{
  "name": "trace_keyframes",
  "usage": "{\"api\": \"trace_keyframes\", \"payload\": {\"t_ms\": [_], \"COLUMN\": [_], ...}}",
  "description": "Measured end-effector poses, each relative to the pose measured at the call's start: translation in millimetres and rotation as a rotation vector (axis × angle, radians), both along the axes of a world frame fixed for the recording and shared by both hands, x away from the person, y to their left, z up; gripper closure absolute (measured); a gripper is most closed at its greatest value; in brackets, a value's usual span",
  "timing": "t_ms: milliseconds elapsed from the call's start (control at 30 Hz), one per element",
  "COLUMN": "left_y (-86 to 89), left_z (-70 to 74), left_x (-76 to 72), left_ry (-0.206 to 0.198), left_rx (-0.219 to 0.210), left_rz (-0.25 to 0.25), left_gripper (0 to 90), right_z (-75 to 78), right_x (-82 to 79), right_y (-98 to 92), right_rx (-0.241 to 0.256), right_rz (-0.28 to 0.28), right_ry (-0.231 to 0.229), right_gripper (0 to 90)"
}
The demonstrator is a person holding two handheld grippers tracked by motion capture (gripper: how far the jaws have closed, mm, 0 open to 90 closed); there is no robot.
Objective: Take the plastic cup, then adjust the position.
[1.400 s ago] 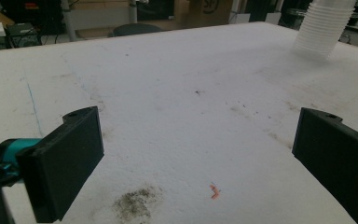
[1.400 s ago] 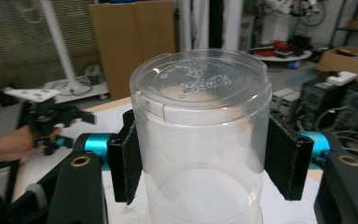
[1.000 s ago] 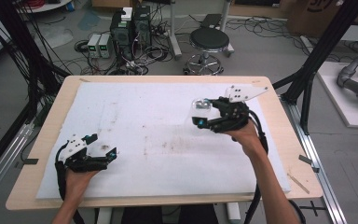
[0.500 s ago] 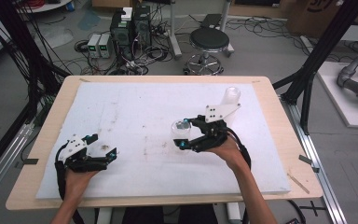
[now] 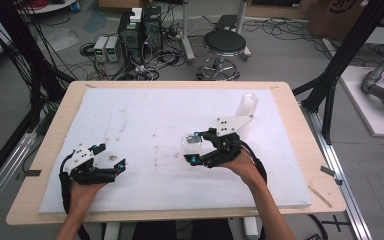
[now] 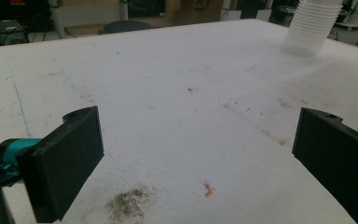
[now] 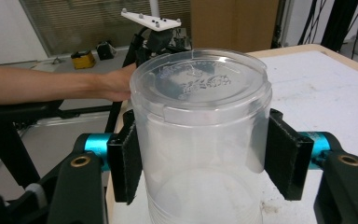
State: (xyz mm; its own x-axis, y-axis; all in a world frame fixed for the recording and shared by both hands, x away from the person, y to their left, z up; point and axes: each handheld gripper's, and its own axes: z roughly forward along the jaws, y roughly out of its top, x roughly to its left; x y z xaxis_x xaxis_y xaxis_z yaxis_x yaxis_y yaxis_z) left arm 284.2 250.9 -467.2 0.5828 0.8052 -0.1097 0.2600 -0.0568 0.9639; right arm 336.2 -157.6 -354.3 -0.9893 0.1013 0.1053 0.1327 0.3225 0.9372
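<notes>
A clear plastic cup (image 7: pixel 200 116) sits between the pads of my right gripper (image 7: pixel 198 161), which is shut on its sides, the cup's flat embossed base facing the camera. In the high view that cup (image 5: pixel 190 141) is held just above the white board, right of centre, in the right gripper (image 5: pixel 193 148). A tall stack of clear cups (image 5: pixel 246 112) stands at the back right and appears as a ribbed stack (image 6: pixel 310 25) in the left gripper view. My left gripper (image 5: pixel 105 167) rests at the front left, its jaws open wide over bare board (image 6: pixel 198 135).
The white foam board (image 5: pixel 145 115) covers the wooden table (image 5: pixel 310 165) and carries dirt smudges (image 6: pixel 128 203) and a small red mark (image 6: pixel 208 189). A stool (image 5: pixel 223 45), computer boxes and cables lie on the floor beyond. Black frame posts (image 5: pixel 337 65) stand at the right.
My right gripper has carried the clear cup left and toward the person, away from the cup stack, which now stands uncovered. The left gripper has stayed put.
</notes>
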Motion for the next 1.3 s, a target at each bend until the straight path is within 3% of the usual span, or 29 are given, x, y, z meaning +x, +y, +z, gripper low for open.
{"api": "trace_keyframes", "payload": {"t_ms": [233, 533, 700, 933, 1133, 1300], "left_y": [0.6, 5.5, 9.6, 6.6, -12.5, -37.3], "left_z": [0.1, 4.7, 20.0, 48.0, 70.3, 79.6], "left_x": [0.1, 1.7, 2.5, 8.0, 15.3, 22.6], "left_ry": [-0.001, -0.002, -0.03, -0.058, -0.083, -0.1], "left_rx": [0.001, -0.03, -0.041, -0.031, -0.011, -0.017], "left_rz": [0.002, -0.022, -0.113, -0.301, -0.442, -0.545], "left_gripper": [1.8, 1.8, 1.8, 1.8, 1.8, 1.8], "right_z": [-1.0, -1.3, -0.7, 3.2, 6.2, 12.1], "right_x": [2.0, 5.2, 5.3, 5.5, 5.7, 6.2], "right_y": [-0.4, -2.0, -2.1, -2.5, -0.9, 3.5], "right_rx": [0.005, 0.01, 0.009, 0.028, 0.032, 0.04], "right_rz": [-0.001, -0.004, 0.003, 0.016, 0.023, 0.041], "right_ry": [0.002, 0.001, 0.005, 0.001, -0.003, -0.009], "right_gripper": [37.0, 37.0, 37.0, 37.0, 37.0, 37.1]}}
